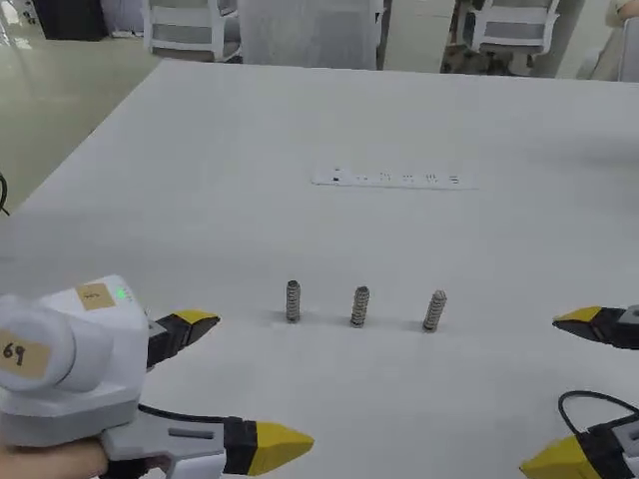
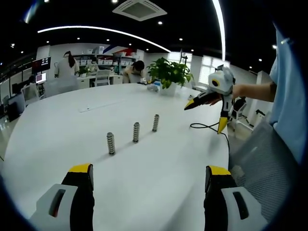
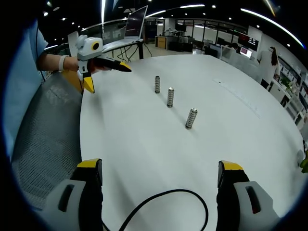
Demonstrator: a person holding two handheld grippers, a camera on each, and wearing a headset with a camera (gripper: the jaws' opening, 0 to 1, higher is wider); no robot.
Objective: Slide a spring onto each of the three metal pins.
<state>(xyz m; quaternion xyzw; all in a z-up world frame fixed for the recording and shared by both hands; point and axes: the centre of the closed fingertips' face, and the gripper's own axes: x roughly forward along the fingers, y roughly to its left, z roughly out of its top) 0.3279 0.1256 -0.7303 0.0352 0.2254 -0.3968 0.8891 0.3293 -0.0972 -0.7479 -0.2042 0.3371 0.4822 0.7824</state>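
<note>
standing in a row on the table [image 1: 399, 120], the three springs [image 1: 359, 306] are judged seated on their pins, between the left gripper [image 1: 255, 379] and right gripper [image 1: 547, 392], both spread wide and empty; one could be toppled if a jaw is swept through the row.

Overall light: was bright and even, came from overhead.
Source: ceiling light strips [image 2: 96, 30], smeared into long white arcs along the top of both gripper views.
Head view: looked pale and washed out across the table [image 1: 200, 150], with low contrast and slight softness.
Shadows: stayed faint and soft-edged at the foot of the springs [image 1: 360, 306].
Glare: showed as a mild sheen on the upper right of the tabletop in the head view.
Distortion: bowed strongly in both gripper views, table edge bent, sides stretched.
Focus: held sharp at centre; chairs [image 1: 190, 25] along the top edge were blurred.
</note>
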